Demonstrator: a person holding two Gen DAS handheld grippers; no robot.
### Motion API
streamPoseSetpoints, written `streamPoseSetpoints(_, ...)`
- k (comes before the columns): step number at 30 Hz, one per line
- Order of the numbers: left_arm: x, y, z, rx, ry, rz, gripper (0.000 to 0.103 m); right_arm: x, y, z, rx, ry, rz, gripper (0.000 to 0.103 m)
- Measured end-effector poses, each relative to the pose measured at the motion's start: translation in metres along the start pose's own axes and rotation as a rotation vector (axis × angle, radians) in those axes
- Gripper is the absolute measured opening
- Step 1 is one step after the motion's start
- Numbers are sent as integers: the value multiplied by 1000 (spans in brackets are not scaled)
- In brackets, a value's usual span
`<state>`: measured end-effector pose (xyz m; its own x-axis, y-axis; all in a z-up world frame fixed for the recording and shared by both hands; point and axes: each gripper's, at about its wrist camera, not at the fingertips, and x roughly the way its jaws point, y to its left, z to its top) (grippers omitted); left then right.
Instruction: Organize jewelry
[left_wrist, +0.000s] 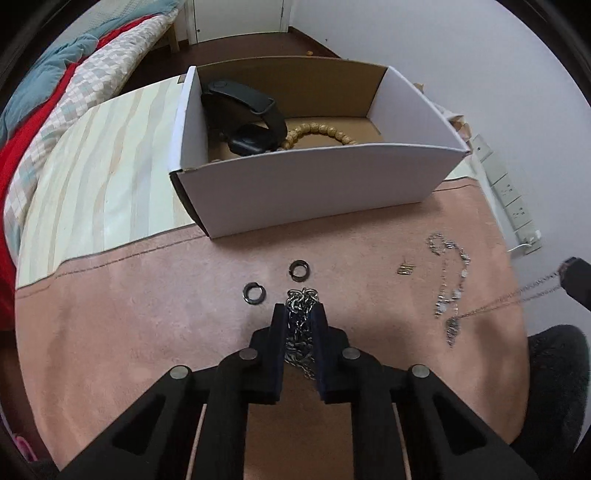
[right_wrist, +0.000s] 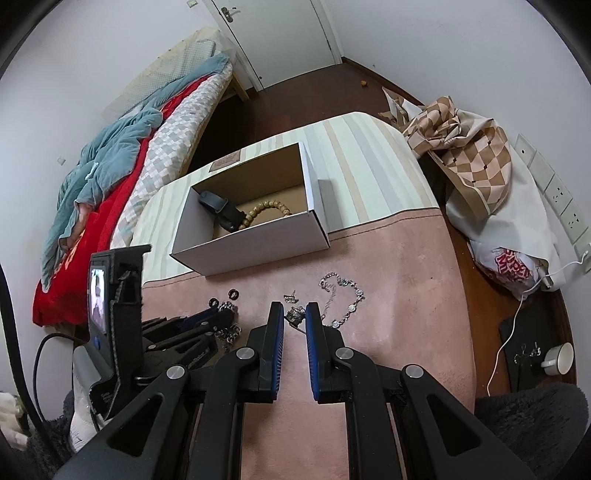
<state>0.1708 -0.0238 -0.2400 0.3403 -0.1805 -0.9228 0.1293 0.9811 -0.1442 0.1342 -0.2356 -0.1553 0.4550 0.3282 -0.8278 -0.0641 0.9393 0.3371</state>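
Observation:
On the pink cloth (left_wrist: 147, 332), my left gripper (left_wrist: 301, 310) is shut on a heap of chunky silver chain (left_wrist: 300, 301). Two dark rings (left_wrist: 253, 292) (left_wrist: 299, 268) lie just beyond its tips. My right gripper (right_wrist: 294, 310) is shut on a thin necklace, whose pendant (right_wrist: 293, 315) sits between the fingers. In the left wrist view that thin chain (left_wrist: 509, 297) runs taut to the right gripper (left_wrist: 567, 275) at the frame's edge. Small gold earrings (right_wrist: 290, 297) and a stone-set silver bracelet (right_wrist: 343, 295) lie nearby. The white box (left_wrist: 314, 192) holds a black watch (left_wrist: 255, 118) and a bead bracelet (left_wrist: 321, 133).
The box stands on a striped surface (left_wrist: 96, 162) where it meets the pink cloth. A bed with red and teal blankets (right_wrist: 110, 166) is on the left. A checked bag (right_wrist: 465, 155), wall sockets (right_wrist: 554, 192), a white cable (right_wrist: 509, 332) and a cup (right_wrist: 559, 356) are on the right.

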Motion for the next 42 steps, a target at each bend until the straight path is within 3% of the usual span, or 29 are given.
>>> streamPoseSetpoints(5, -36, 5, -5, -20, -58, -51, 8, -10, -3, 8, 14, -25, 16, 12)
streamPoseSetpoints(6, -43, 5, -4, -21, -66, -59, 0, -13, -3, 10, 17, -32, 21, 12)
streamPoseSetpoints(14, -106, -3, 28, -1, -205, -122, 0, -36, 9, 41, 1, -88, 81, 12)
streamPoseSetpoints(17, -101, 10, 37, -17, -185, -178, 4, -41, 16, 52, -21, -114, 79, 12)
streamPoseSetpoints(20, -69, 17, 29, -42, -88, -188, 4, -41, 17, 53, -21, -120, 75, 12)
streamPoseSetpoints(23, -36, 11, 11, -33, 1, -160, 4, -35, 11, 45, -6, -101, 65, 12)
streamPoseSetpoints(27, -11, -4, -9, 37, 54, -102, 5, -27, -3, 33, 23, -71, 38, 12)
streamPoseSetpoints(32, -5, -29, -14, 164, 31, 13, 5, -21, -27, 22, 74, -52, 1, 12)
streamPoseSetpoints(38, -11, -31, -13, 160, -2, 12, 5, -17, -42, 18, 105, -39, -17, 12)
streamPoseSetpoints(42, -17, -35, -15, 182, -30, 76, 5, -15, -45, 16, 112, -38, -18, 12)
